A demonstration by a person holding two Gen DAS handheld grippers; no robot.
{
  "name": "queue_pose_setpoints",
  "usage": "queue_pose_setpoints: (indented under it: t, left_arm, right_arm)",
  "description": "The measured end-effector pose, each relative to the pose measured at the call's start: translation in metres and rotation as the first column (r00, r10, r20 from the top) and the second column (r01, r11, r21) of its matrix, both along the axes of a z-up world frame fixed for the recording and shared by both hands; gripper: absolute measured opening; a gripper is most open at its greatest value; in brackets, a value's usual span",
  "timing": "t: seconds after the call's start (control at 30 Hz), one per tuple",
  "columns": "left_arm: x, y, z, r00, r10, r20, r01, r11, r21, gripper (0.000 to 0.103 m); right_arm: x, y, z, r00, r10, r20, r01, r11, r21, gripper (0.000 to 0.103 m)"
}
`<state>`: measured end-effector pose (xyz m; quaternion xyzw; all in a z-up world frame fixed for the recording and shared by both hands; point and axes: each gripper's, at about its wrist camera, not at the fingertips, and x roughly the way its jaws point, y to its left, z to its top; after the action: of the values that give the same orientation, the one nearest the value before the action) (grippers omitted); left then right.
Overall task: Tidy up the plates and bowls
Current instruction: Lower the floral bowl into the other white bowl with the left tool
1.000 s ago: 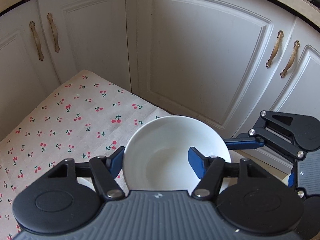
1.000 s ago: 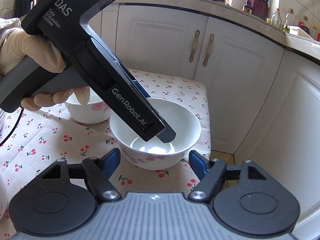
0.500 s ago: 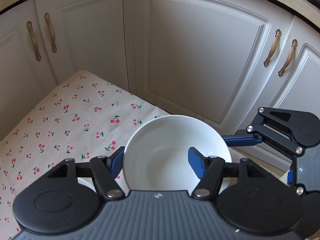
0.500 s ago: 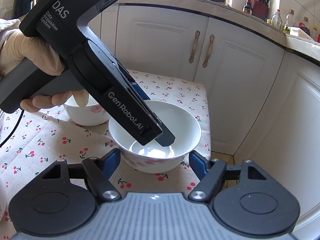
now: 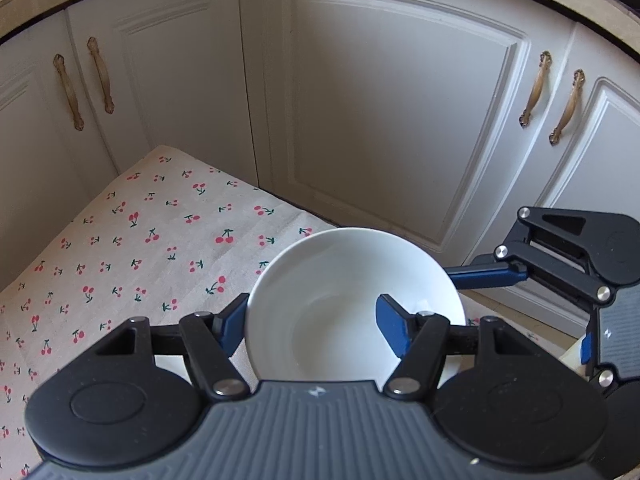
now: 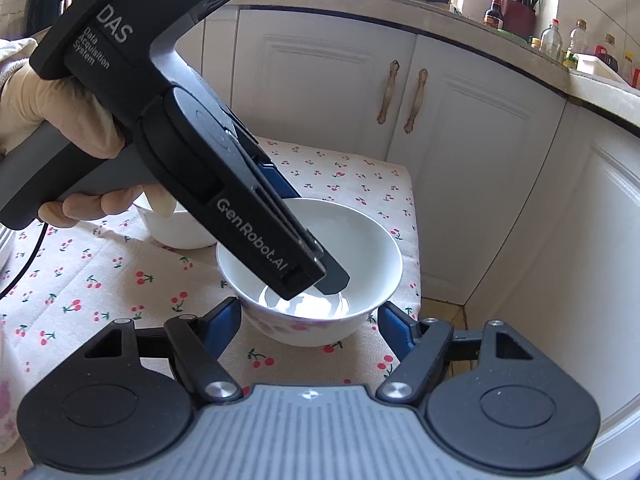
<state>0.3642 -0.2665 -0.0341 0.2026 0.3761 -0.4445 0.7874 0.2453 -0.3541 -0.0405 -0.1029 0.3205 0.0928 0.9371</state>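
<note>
Left gripper (image 5: 312,320), left wrist view: one blue finger outside the white bowl (image 5: 352,304), one inside, pinching its wall; the right gripper (image 5: 492,274) enters from the right. Bowl stands on the cherry-print cloth (image 5: 140,248) before white cabinet doors (image 5: 400,120).

Right wrist view: right gripper (image 6: 310,320) spread, flanking the bowl (image 6: 312,264) without touching. Only here appear the gloved hand (image 6: 52,120) on the left gripper (image 6: 320,268), a second bowl (image 6: 180,228) behind, and countertop bottles (image 6: 560,40). Compared with the previous frames, the scene is essentially unchanged.
</note>
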Motion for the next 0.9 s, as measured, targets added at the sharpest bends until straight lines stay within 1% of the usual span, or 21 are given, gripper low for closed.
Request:
queue_pose_setpoints:
  t: [0.1,0.23,0.43,0.67,0.9]
  left_arm:
    - [-0.008,0.004,0.008,1.000,-0.001,-0.002,0.001,1.000,-0.013,0.066]
    - [-0.023,0.011,0.016,1.000,-0.008,0.019,0.009,1.000,-0.013,0.066]
    - [-0.044,0.025,0.031,1.000,0.001,0.019,-0.001,0.999,-0.046,0.066]
    - [-0.073,0.049,0.046,1.000,0.015,0.021,-0.014,0.998,-0.063,0.066]
    - [-0.099,0.077,0.057,0.999,0.047,0.019,-0.046,0.997,-0.068,0.066]
  right_arm:
    - [-0.008,0.002,0.006,1.000,0.005,0.007,-0.005,1.000,-0.003,0.079]
    - [-0.018,0.006,0.015,1.000,0.009,0.000,-0.009,1.000,0.004,0.079]
    - [-0.035,0.016,0.028,1.000,0.013,-0.005,-0.013,1.000,0.006,0.079]
    - [-0.063,0.032,0.042,0.999,0.036,-0.001,-0.036,0.999,0.008,0.079]
    - [-0.090,0.050,0.055,0.997,0.075,0.007,-0.075,0.997,0.014,0.079]
